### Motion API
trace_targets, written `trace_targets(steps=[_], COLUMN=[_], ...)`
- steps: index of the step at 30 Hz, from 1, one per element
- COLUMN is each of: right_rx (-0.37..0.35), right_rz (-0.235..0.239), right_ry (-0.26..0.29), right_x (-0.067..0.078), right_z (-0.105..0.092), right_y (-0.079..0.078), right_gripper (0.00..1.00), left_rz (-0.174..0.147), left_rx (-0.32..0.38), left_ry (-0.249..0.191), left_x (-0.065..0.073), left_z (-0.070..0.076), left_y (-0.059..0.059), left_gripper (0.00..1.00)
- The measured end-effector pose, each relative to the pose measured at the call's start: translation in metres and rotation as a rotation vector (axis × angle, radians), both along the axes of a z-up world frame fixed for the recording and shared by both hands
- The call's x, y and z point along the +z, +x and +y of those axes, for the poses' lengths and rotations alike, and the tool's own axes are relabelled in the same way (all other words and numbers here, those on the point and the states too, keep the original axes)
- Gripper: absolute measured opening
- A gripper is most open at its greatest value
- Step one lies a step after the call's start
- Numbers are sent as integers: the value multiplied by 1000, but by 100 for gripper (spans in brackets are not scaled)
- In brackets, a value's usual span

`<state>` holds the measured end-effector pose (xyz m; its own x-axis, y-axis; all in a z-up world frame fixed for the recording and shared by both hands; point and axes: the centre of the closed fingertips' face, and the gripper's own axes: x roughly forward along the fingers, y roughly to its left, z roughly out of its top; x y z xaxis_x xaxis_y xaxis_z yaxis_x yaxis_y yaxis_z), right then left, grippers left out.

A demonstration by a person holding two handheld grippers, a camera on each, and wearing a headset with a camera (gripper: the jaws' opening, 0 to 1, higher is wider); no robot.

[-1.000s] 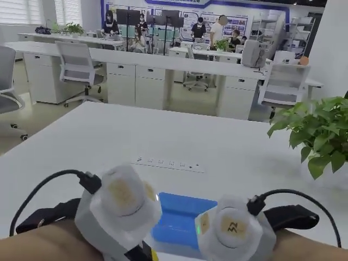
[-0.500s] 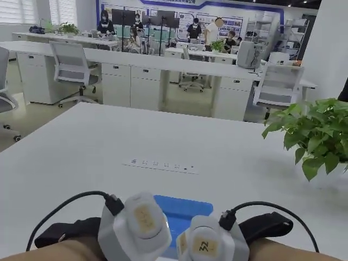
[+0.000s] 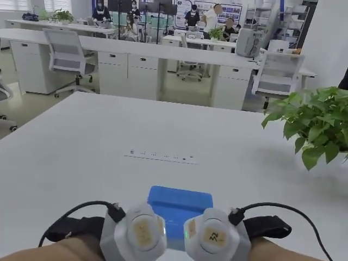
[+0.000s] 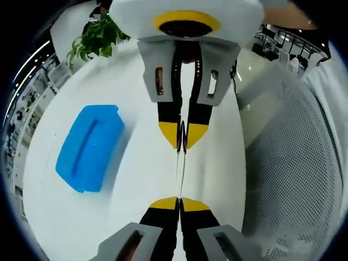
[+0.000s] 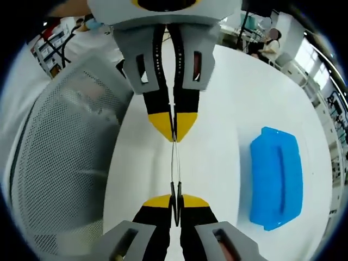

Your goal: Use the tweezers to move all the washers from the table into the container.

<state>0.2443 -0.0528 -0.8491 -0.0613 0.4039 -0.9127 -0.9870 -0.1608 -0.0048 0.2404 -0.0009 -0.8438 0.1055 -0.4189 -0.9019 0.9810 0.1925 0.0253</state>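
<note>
The tweezers, thin and silvery, are clamped at each end between shut jaws. The container, a blue rectangular box grooved along its top, is seen flat on the table beside them.

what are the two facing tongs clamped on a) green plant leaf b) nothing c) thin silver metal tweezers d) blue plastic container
c: the left tongs and right tongs are each shut on one end of the thin silver metal tweezers, with the blue plastic container lying apart beside them.
</note>
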Motion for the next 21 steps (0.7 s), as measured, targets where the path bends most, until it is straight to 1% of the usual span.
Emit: trace_targets(steps=[2, 3, 6, 7, 8, 10, 12, 13, 14, 16, 17, 18, 19, 21], right_rx=[8, 5, -16, -24, -45, -69, -74, -65, -62, -71, -75, -83, -83, -94], right_rz=[-21, -22, -20, -18, -7, 2, -20, -32, -32, -37, -29, -22, -12, -5], right_ry=[16, 17, 27, 31, 38, 40, 33, 31, 29, 31, 34, 35, 36, 41], right_x=[-6, -8, -17, -20, -23, -28, -31, -33, -35, -35, -34, -33, -34, -34], right_z=[1, 0, -1, -1, 0, 0, -1, -1, -1, -1, 0, 0, 0, 0], right_y=[2, 3, 8, 9, 11, 13, 16, 16, 15, 15, 15, 16, 15, 15], right_gripper=[1, 1, 1, 1, 1, 1, 1, 2, 2, 2, 2, 3, 3, 4], left_rz=[-8, -7, 13, 14, 8, 12, 11, 7, 11, 16, 9, 12, 22, 24], left_rx=[-20, -26, -27, -32, -45, -48, -45, -47, -51, -58, -60, -63, -60, -58], left_ry=[22, 28, 47, 50, 60, 70, 74, 77, 81, 89, 91, 85, 78, 69], left_x=[-7, -9, -16, -18, -20, -25, -27, -28, -28, -30, -30, -31, -32, -36], left_z=[0, 0, -1, -1, -1, -1, -2, -2, -1, 0, 0, 1, 1, 1], left_y=[3, 4, 10, 10, 12, 14, 15, 16, 17, 17, 18, 18, 17, 16], left_gripper=[0, 0, 0, 0, 0, 0, 0, 0, 0, 0, 0, 0, 0, 0])
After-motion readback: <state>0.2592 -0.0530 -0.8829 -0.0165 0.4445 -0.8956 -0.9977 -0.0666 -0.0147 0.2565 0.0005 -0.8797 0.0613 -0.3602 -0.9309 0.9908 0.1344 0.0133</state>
